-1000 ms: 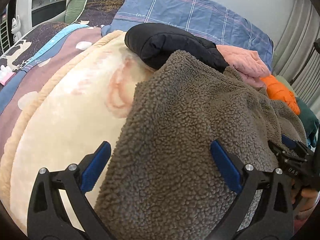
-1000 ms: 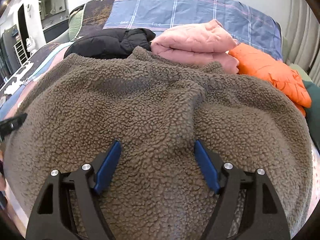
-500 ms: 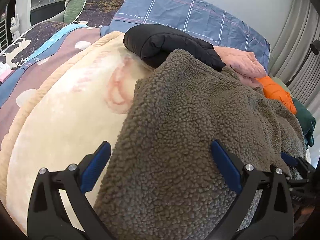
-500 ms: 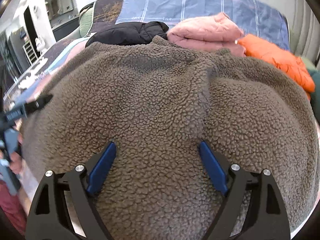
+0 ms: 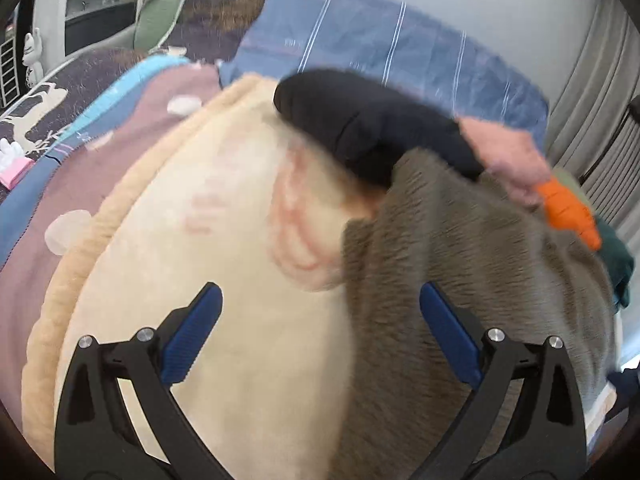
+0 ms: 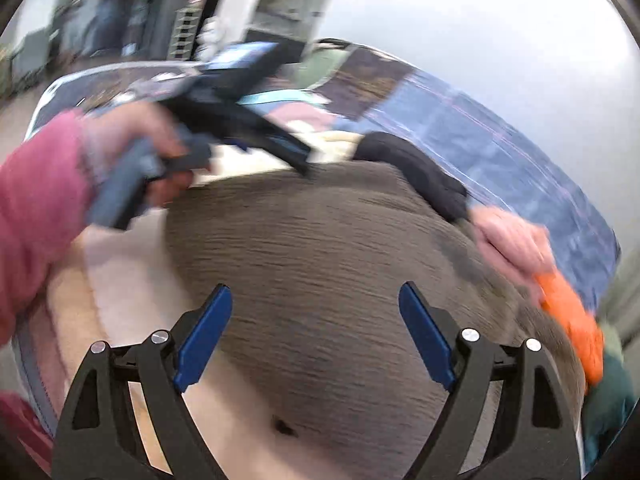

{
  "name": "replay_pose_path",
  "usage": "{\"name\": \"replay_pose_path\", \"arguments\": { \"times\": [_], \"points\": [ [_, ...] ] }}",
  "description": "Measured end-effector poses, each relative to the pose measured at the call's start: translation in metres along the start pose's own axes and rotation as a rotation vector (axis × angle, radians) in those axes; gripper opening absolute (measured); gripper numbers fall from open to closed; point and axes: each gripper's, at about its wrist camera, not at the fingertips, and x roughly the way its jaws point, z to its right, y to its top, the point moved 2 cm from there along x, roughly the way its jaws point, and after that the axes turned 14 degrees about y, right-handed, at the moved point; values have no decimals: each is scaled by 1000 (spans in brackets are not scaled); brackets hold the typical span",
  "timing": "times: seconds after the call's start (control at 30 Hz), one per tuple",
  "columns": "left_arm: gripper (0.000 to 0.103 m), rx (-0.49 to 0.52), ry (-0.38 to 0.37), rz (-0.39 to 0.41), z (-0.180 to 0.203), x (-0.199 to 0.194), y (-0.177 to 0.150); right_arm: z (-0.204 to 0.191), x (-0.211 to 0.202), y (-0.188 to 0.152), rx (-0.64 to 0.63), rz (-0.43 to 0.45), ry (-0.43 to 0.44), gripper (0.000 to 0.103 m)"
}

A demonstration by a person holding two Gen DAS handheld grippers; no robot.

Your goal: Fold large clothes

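The fleece [image 6: 332, 280] lies spread over the cream blanket [image 5: 224, 280] on the bed, its brown pile filling the middle of my right view and the right half of my left view. Both views are smeared with motion, so fine folds are hard to read; I cannot tell whether its near edge is already doubled over.

My right gripper [image 6: 316, 336] hangs over the middle of the fleece with its blue pads wide apart and nothing between them. My left gripper [image 5: 320, 336] is also spread wide and empty; it straddles the fleece's left edge, one pad over the blanket and one over the pile. I judge that is the place to catch that edge and carry it across. In the right view my left hand [image 6: 160, 152] holds its tool above the far left corner of the fleece.

Behind the fleece, toward the head of the bed, a row of other garments touches its far edge: a black jacket [image 5: 368, 128], a pink one [image 5: 508, 152], an orange one [image 5: 568, 212] and something dark green [image 5: 620, 268]. They look folded and set aside. Beyond them lies the blue plaid cover [image 5: 400, 52].
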Motion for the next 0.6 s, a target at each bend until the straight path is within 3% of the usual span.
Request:
{"name": "replay_pose_path", "arguments": {
  "times": [0.13,0.2,0.27,0.47,0.6],
  "points": [
    [99,100,-68,63,8,7,8,-32,20,10,-131,-24,26,86],
    [99,117,-86,56,7,14,12,-43,32,13,-178,-44,15,86],
    [99,124,-126,24,7,24,15,-52,45,18,-227,-70,-2,86],
    [99,51,-418,-151,12,64,15,-65,72,20,-275,-120,-44,86],
    [99,48,-486,-172,22,80,21,-60,84,23,-292,-122,-64,86]
  ]
}}
